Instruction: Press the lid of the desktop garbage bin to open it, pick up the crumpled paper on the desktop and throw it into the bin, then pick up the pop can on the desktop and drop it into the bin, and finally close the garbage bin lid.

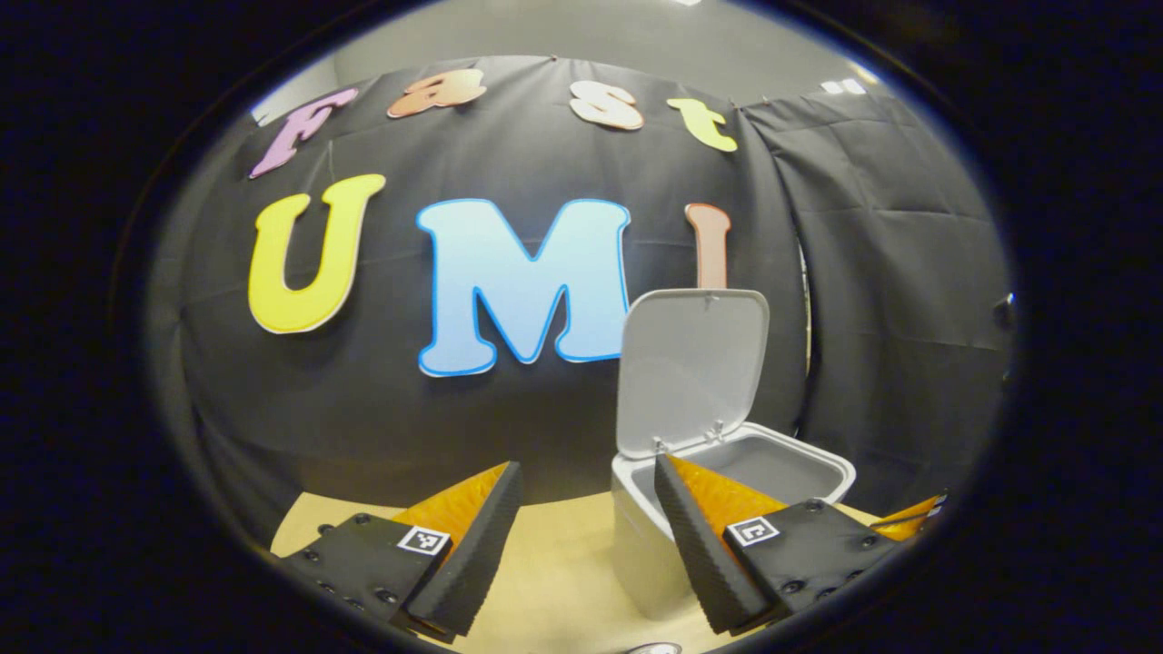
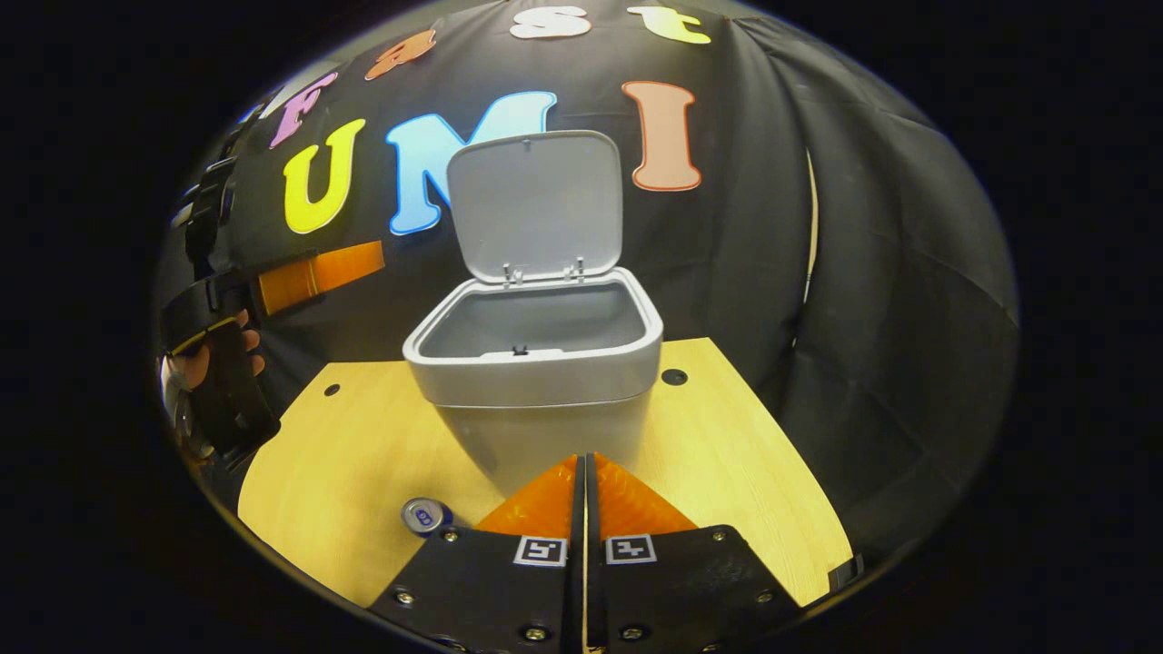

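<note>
The grey desktop bin (image 2: 536,368) stands on the wooden desktop (image 2: 727,454) with its lid (image 2: 536,204) swung up against the black wall. My right gripper (image 2: 583,459) is shut with nothing between its fingers, just in front of the bin's near wall. A pop can (image 2: 425,516), silver top showing, sits on the desktop left of those fingers. My left gripper (image 1: 588,465) is open and holds nothing; the bin (image 1: 818,468) and its raised lid (image 1: 695,363) are ahead to its right. In the right gripper view the left gripper (image 2: 368,259) hovers high, left of the bin.
A hand (image 2: 195,363) holds the left gripper above the desktop's left edge. Black cloth walls close in right behind the bin and on the right. Two small holes (image 2: 674,376) mark the desktop's back corners. Bare wood lies on both sides of the bin.
</note>
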Tool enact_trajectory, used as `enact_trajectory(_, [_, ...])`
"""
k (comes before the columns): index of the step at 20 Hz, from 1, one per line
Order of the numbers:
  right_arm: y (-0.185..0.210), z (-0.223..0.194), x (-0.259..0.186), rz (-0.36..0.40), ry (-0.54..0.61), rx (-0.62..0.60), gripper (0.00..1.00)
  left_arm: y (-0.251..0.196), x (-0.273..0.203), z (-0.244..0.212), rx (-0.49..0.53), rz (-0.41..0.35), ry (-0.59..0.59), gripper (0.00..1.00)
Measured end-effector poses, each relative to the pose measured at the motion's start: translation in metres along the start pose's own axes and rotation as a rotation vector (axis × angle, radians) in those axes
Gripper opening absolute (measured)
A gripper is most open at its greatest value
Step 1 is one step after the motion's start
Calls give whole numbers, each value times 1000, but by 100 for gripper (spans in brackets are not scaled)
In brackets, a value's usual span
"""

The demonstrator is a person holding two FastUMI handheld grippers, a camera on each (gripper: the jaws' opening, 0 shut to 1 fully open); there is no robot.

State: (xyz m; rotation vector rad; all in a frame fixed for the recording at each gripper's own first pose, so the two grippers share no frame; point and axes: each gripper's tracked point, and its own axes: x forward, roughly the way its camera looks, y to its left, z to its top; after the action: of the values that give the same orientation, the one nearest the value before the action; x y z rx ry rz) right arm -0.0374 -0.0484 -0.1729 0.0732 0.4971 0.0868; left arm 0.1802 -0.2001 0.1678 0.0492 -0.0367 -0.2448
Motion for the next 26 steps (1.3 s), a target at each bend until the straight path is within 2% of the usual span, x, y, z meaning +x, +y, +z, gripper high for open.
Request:
enact_trajectory(2, [12, -1, 2, 30, 8, -12, 1, 24, -13, -2, -15, 53, 4, 100])
enact_trajectory(8, [54, -4, 9, 121, 29, -51, 1, 89, -50, -15, -45, 199, 25, 100])
enact_trajectory(13, [79, -12, 12, 181, 50, -86, 1, 125, -79, -18, -51, 287, 31, 100])
enact_trajectory(17, [93, -14, 15, 214, 61, -100, 1, 141, -98, -20, -61, 331, 30, 100])
enact_trajectory(18, [96, -15, 14, 224, 65, -102, 1, 144, -101, -20, -63, 339, 31, 95])
enact_trajectory(21, [103, -20, 16, 245, 75, -116, 1, 149, -109, -22, -68, 360, 32, 95])
enact_trajectory(22, [106, -22, 15, 255, 81, -118, 1, 151, -112, -23, -69, 366, 33, 100])
enact_trajectory(25, [116, -26, 18, 284, 94, -121, 1, 156, -120, -26, -70, 381, 36, 100])
enact_trajectory(26, [118, -28, 19, 289, 100, -121, 4, 158, -122, -26, -70, 386, 37, 95])
